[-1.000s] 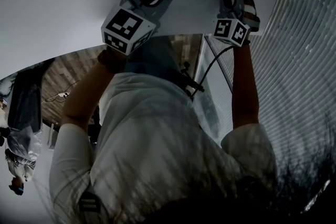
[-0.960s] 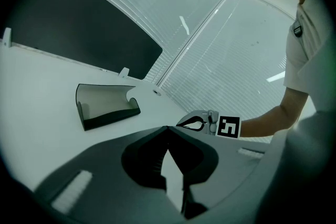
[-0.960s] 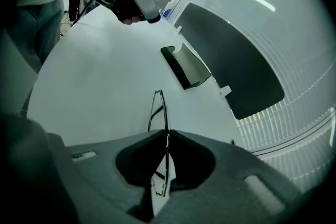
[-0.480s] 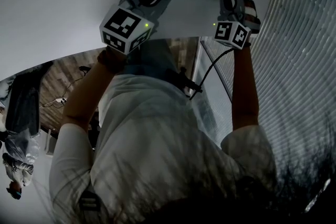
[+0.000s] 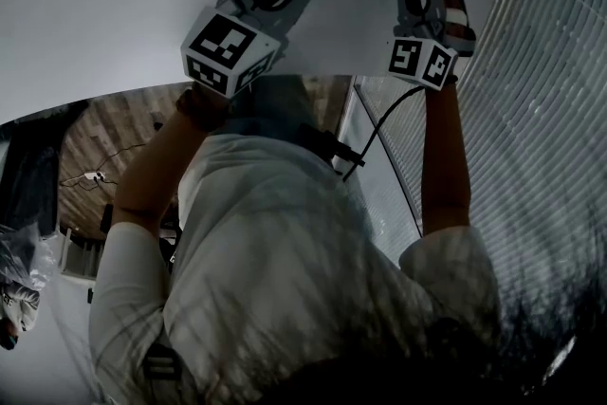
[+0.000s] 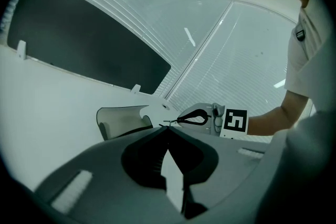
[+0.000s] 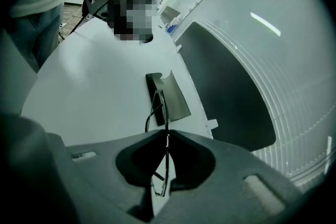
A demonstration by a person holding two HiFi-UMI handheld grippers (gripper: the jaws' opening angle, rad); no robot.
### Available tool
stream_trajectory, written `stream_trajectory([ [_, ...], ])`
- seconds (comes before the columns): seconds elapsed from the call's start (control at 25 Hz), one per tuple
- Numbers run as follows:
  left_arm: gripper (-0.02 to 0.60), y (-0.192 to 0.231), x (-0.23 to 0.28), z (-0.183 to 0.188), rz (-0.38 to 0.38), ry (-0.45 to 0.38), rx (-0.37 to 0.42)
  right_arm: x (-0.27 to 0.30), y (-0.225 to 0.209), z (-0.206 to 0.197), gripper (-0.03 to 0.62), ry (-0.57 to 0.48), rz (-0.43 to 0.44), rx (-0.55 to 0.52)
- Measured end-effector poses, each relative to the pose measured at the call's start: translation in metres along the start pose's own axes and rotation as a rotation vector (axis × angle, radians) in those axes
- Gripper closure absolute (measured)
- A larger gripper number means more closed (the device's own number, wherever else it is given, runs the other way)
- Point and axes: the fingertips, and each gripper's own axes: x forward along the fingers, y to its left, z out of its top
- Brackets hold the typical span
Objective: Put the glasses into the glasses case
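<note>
A white table (image 5: 114,5) fills the upper part of the head view. A long dark panel (image 6: 79,39) is mounted along its far edge, and slatted blinds (image 5: 550,109) are seen on the person's right. The person's light shirt (image 5: 285,280) occupies the lower half of the head view. Both bare forearms are extended over the table.

The left gripper (image 6: 167,128) is held over the table. Its jaws are brought together at the tips, and nothing is gripped between them. Only the white table surface is seen through the gap behind the tips.

The right gripper (image 7: 168,135) is angled down toward the table. Its jaws are nearly closed and are clamped on the thin wire frame of the glasses (image 7: 156,110). Part of the frame projects ahead of the jaw tips toward the case, and part hangs back through the gap behind them.

The glasses case (image 7: 170,94) is laid open and flat on the table, near the dark panel and directly ahead of the right gripper. No part of the glasses is seated in the case. Contact between the frame and the table cannot be determined.
</note>
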Motion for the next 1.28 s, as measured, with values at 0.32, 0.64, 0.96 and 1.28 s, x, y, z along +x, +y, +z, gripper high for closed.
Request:
stream_trajectory([
  [0.32,0.581,0.027,-0.036,0.002,0.079,-0.039,-0.024,0.021,-0.006,0.064,0.577,-0.106,0.017,-0.099],
  [0.64,0.581,0.029,-0.046,0.007,0.099,-0.062,-0.042,0.033,-0.013,0.092,0.577,-0.153,0.022,-0.167],
  [0.96,0.581,0.043,-0.049,0.012,0.135,-0.075,-0.063,0.055,-0.015,0.099,0.577,-0.176,0.043,-0.214],
  [1.28,0.581,0.059,-0.037,0.013,0.154,-0.074,-0.089,0.083,-0.015,0.097,0.577,-0.185,0.059,-0.254],
])
